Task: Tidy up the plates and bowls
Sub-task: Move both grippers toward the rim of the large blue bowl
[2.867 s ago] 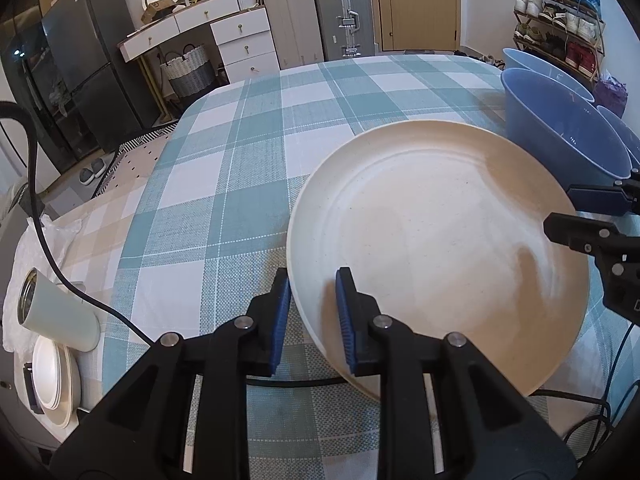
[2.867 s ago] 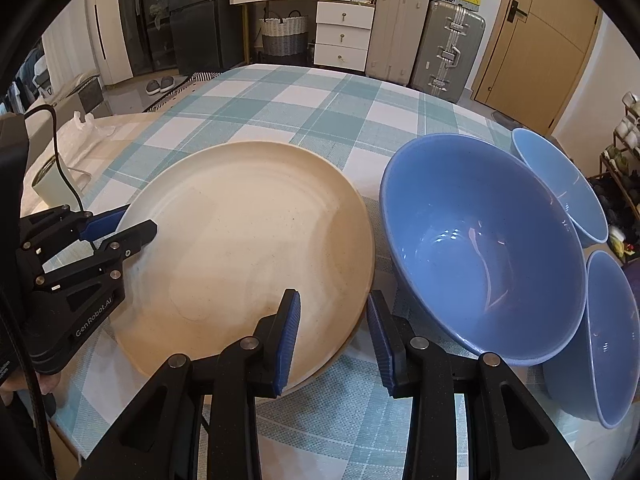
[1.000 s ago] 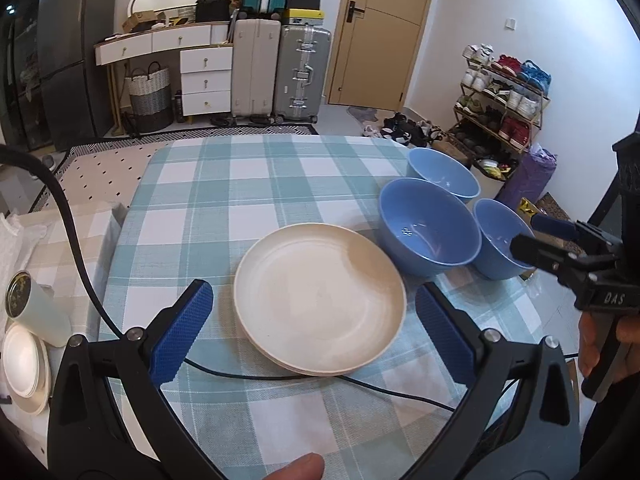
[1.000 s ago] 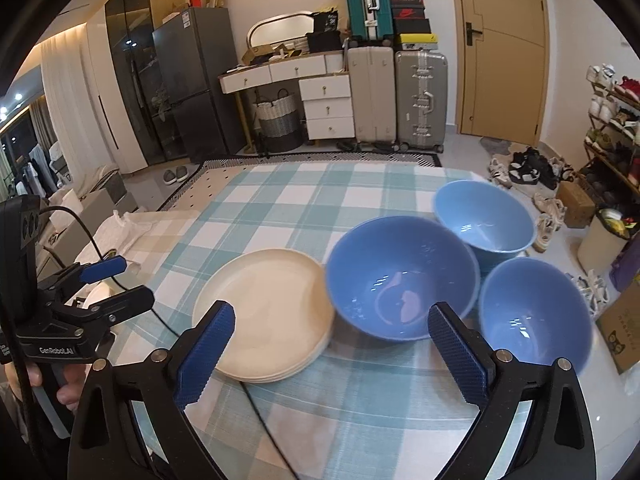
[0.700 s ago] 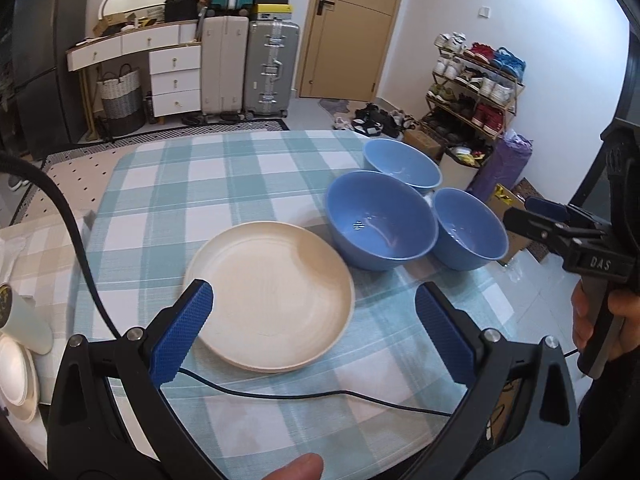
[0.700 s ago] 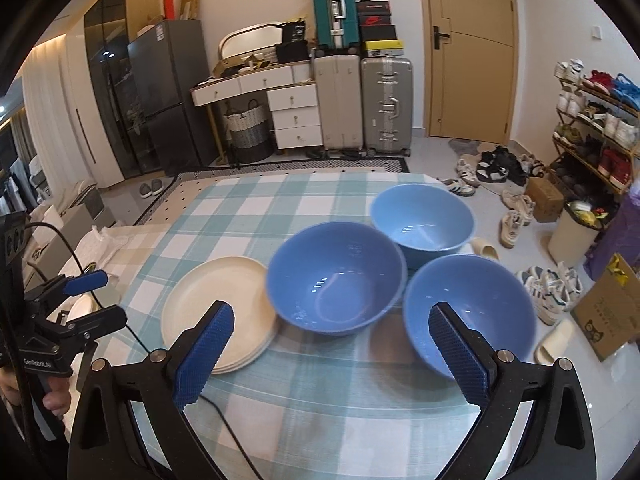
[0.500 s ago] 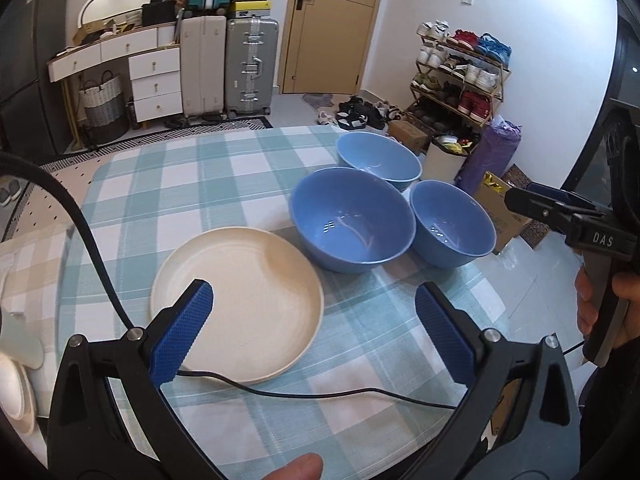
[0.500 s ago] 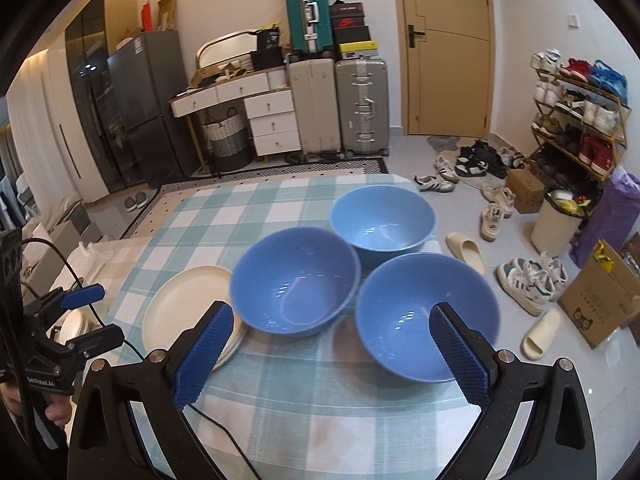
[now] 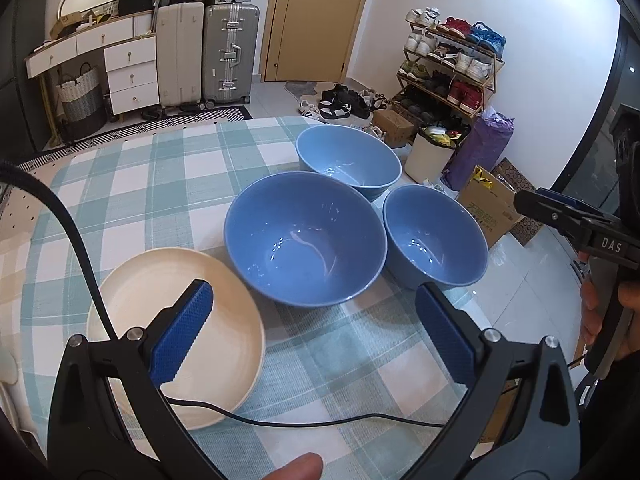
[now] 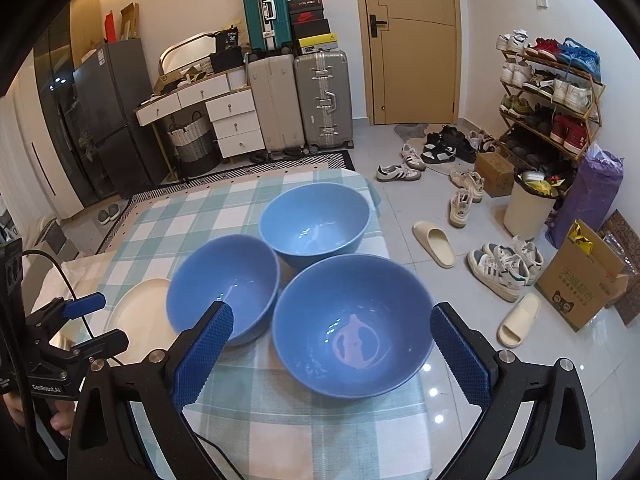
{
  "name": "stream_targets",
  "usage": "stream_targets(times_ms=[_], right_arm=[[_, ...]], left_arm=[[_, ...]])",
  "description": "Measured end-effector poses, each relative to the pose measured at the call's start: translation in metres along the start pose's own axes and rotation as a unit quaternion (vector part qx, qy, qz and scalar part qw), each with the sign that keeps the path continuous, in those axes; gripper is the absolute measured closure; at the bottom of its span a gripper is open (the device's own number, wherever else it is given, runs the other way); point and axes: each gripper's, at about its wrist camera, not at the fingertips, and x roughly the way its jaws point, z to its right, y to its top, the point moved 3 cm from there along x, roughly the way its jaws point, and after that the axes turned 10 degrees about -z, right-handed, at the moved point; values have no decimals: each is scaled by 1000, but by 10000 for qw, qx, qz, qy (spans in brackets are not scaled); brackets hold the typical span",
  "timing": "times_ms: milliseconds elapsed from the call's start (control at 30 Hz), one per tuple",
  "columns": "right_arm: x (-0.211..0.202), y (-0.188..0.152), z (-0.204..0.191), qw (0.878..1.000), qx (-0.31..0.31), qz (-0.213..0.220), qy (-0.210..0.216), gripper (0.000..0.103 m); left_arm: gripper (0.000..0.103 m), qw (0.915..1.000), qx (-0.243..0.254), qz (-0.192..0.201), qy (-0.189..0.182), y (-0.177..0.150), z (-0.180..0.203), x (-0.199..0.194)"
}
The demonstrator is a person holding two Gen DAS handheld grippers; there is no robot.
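Note:
Three blue bowls sit close together on the checked tablecloth: a large middle bowl, a far bowl and a near right bowl. A stack of cream plates lies left of the middle bowl. My left gripper hangs open above the table's near edge, holding nothing. My right gripper is open too, its fingers either side of the near right bowl and above it.
A black cable runs across the tablecloth in front of the plates. The table's right edge drops to a tiled floor with shoes and slippers, a cardboard box, a bin and a shoe rack. Suitcases and drawers stand behind.
Both grippers let go of the plate stack, opened wide and pulled back and up. Both views have since swung right, bringing the three blue bowls to centre.

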Motion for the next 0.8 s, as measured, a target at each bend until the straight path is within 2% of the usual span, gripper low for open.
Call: stream_targets(times_ms=[133, 800], right_arm=[[10, 12, 9, 10000, 39, -66, -3, 3], [68, 63, 30, 9994, 50, -327, 114, 3]], left_arm=[[2, 9999, -13, -35, 112, 16, 1, 19], [2, 9987, -305, -396, 43, 87, -12, 106]])
